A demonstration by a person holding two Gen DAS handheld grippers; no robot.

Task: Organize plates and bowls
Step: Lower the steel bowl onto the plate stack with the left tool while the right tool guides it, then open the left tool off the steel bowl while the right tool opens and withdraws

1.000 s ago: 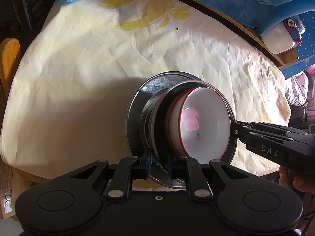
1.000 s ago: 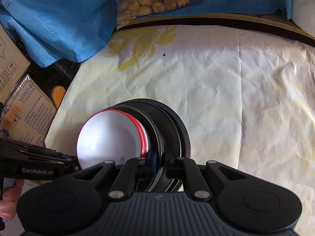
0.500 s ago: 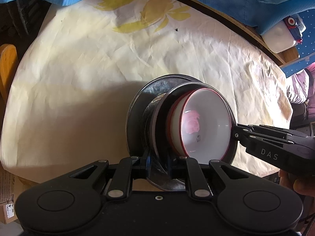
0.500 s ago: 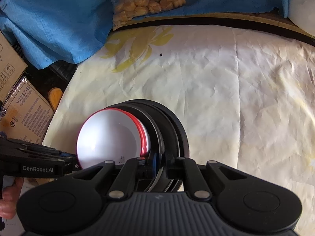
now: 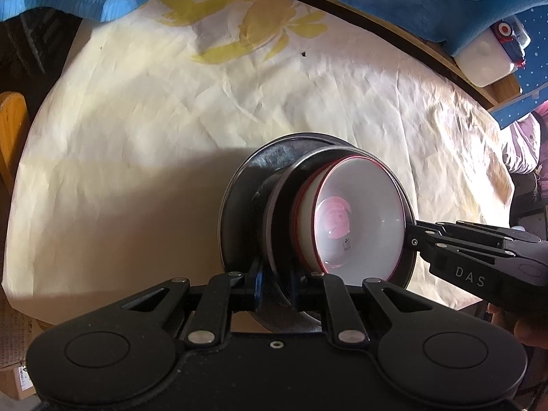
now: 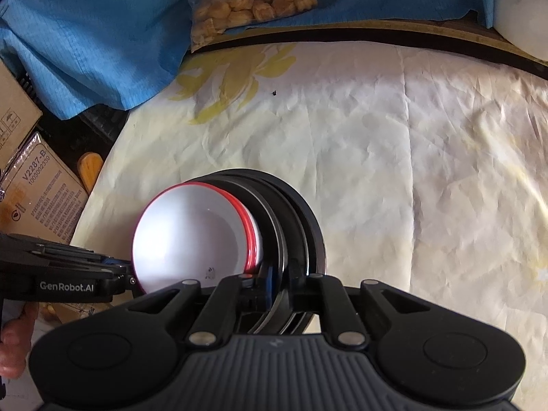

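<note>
Above a table draped in a creased cream cloth [image 5: 137,144] printed with a yellow flower [image 5: 253,34], a nested stack of dishes is held between two grippers. The stack is made up of a wide dark metal plate [image 5: 239,212] at the bottom, a metal bowl [image 5: 284,205] set on it, and a white bowl [image 5: 359,215] with a red rim and a pink motif at its bottom, seated inside the metal one. The whole stack is seen tilted in both views, its open side turned toward the lens in each.

The left gripper [image 5: 275,287] is closed narrowly on the near edge of the metal dishes — its blue-padded fingers [image 5: 257,282] are pressed against the rim from both sides. In the same view the right gripper [image 5: 412,238], lettered DAS, is seen reaching in from the right, its tips clamped on the opposite rim beside the white bowl. From the right wrist view the right gripper [image 6: 279,284] is seen pinching the stacked dark rims of the plate [image 6: 308,226], the white bowl [image 6: 191,239] lying just left of its fingers, while the left gripper [image 6: 128,274] enters from the left edge and meets the bowl's rim. Part of a hand [image 6: 15,342] is visible beneath it.

Past the far edge of the table, a blue cloth [image 6: 85,34] is bunched up, and a clear bag of golden snacks [image 6: 246,3] rests on it. Cardboard boxes [image 6: 41,198] stand off the table's left side, and a white container [image 5: 486,58] sits at the far right.
</note>
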